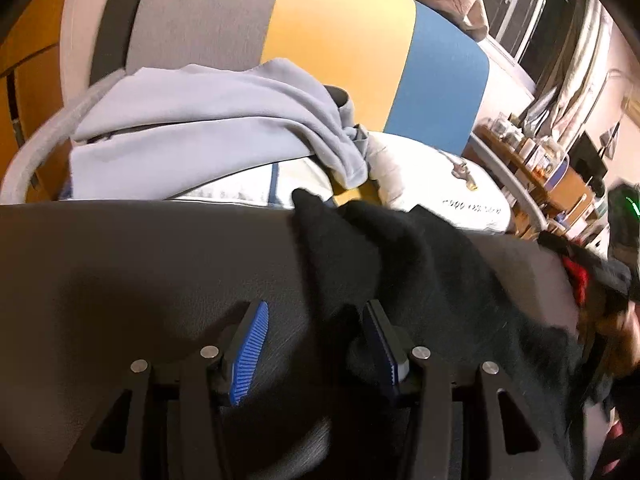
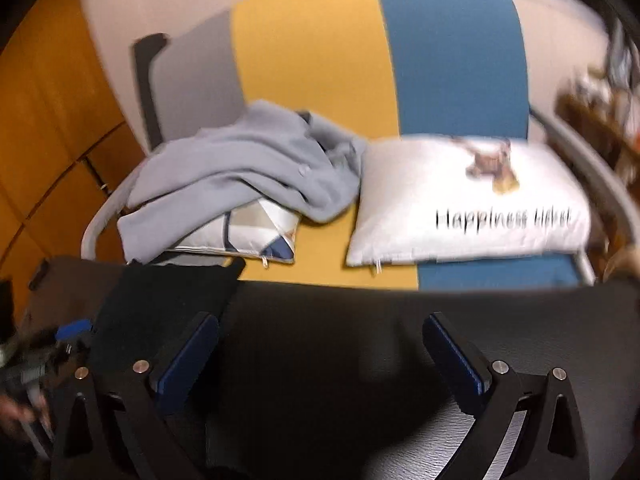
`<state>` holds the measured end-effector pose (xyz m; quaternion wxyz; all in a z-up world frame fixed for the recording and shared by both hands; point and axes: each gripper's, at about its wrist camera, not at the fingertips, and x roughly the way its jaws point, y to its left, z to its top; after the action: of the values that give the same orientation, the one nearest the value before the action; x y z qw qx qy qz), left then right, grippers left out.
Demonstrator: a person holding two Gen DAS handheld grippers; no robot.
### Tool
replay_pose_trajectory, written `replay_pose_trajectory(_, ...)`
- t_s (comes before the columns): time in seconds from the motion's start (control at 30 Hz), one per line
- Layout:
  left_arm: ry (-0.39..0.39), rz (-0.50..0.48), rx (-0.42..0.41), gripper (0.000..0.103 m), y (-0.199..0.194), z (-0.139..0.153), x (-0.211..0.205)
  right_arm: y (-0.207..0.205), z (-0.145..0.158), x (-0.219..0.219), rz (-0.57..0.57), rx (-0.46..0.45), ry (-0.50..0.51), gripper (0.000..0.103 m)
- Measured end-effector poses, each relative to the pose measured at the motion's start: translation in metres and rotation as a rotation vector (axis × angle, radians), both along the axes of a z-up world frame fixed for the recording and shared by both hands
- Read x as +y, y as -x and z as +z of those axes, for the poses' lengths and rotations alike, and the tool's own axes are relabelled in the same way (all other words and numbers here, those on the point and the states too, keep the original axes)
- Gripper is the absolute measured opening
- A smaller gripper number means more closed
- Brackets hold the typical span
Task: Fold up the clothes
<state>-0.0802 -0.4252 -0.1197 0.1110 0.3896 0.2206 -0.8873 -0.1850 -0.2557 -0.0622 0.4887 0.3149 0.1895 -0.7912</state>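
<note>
A black garment (image 1: pixel 420 272) lies crumpled on the dark table (image 1: pixel 140 272), stretching from the far edge toward the right. My left gripper (image 1: pixel 316 340) hovers low over its near left edge, open, with the right pad (image 1: pixel 378 340) above the black cloth and the left pad (image 1: pixel 250 344) above bare table. In the right wrist view the same black garment (image 2: pixel 160 296) sits at the left. My right gripper (image 2: pixel 322 360) is open wide over the table (image 2: pixel 340 320), its left finger (image 2: pixel 188 360) by the cloth's edge. Nothing is gripped.
Beyond the table stands a sofa (image 2: pixel 320 60) with grey, yellow and blue panels. On it a pale grey-blue garment (image 2: pixel 240 172) is draped over a patterned cushion (image 2: pixel 256 232), beside a white printed pillow (image 2: pixel 460 200). A cluttered shelf (image 1: pixel 532 152) stands at the right.
</note>
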Motion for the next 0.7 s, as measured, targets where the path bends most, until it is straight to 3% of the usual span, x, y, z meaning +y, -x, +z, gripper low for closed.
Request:
replay_pose_trajectory(0.03, -0.009, -0.004, -0.003, 0.05, 0.007, 0.0, 0.0, -0.004, 0.003, 0.003, 0.028, -0.011, 0.015, 0.103)
replay_pose_trajectory(0.17, 0.083, -0.002, -0.093, 0.048, 0.037, 0.0, 0.001, -0.02, 0.013, 0.016, 0.142, -0.053, 0.074, 0.103)
replay_pose_trajectory(0.27, 0.181, -0.062, -0.14, 0.048, 0.048, 0.0, 0.013, -0.046, 0.003, -0.014, 0.263, -0.003, -0.009, 0.103)
replay_pose_trajectory(0.33, 0.323, -0.074, -0.169, 0.048, 0.05, 0.0, 0.023, -0.046, -0.013, -0.029, 0.284, -0.027, -0.086, 0.103)
replay_pose_trajectory(0.4, 0.468, -0.007, -0.205, 0.047, 0.048, -0.002, 0.018, -0.038, -0.036, -0.038, 0.23, -0.056, -0.213, 0.103)
replay_pose_trajectory(0.5, 0.4, 0.162, -0.224, 0.045, 0.034, -0.005, -0.026, -0.03, -0.049, -0.017, 0.155, -0.087, -0.187, 0.103)
replay_pose_trajectory(0.6, 0.279, 0.293, -0.148, 0.04, 0.007, 0.009, -0.05, -0.03, -0.05, -0.005, 0.104, -0.099, -0.154, 0.103)
replay_pose_trajectory(0.7, 0.167, 0.191, 0.02, 0.042, -0.011, 0.03, -0.024, -0.032, -0.052, -0.009, 0.082, -0.087, -0.152, 0.103)
